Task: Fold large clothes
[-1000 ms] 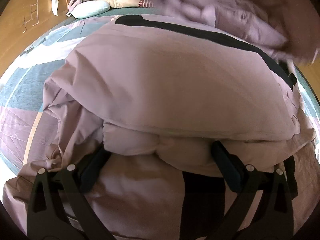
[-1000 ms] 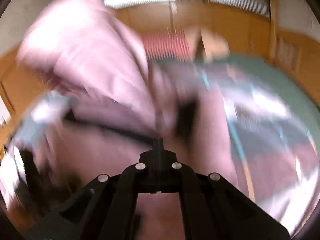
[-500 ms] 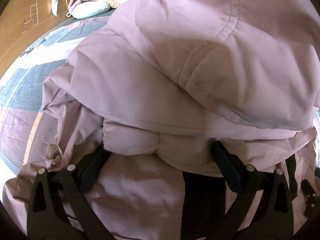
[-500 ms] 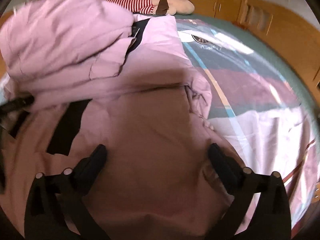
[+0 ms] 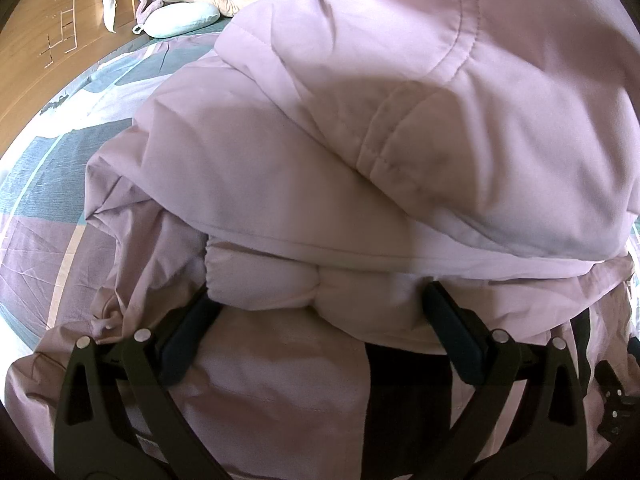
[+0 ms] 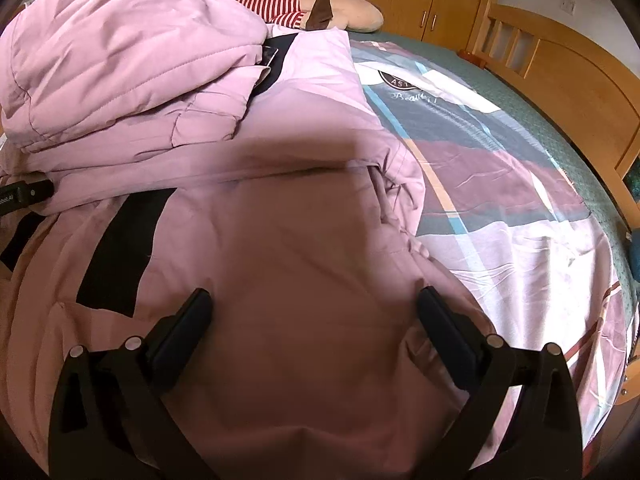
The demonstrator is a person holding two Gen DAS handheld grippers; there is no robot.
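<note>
A large pink padded jacket [image 5: 260,184] with black panels lies spread on the bed. Its hooded upper part [image 5: 480,100] is folded down over the body. In the right wrist view the same jacket [image 6: 288,248] fills the middle, with the folded part [image 6: 120,60] piled at the upper left. My left gripper [image 5: 316,312] stands wide open, and a puffy fold of the jacket bulges between its fingers. My right gripper [image 6: 312,308] is open just above the jacket's smooth lower panel, with nothing clamped between its fingers.
A patterned sheet [image 6: 500,200] covers the bed to the right of the jacket. A plush toy in red stripes [image 6: 340,8] lies at the far end, with a pale blue pillow [image 5: 180,20] near it. A wooden bed frame [image 6: 560,72] and cupboards ring the bed.
My right gripper went from shut to open and came down over the jacket. The hooded part swung over and now rests on the body. My left gripper has not moved.
</note>
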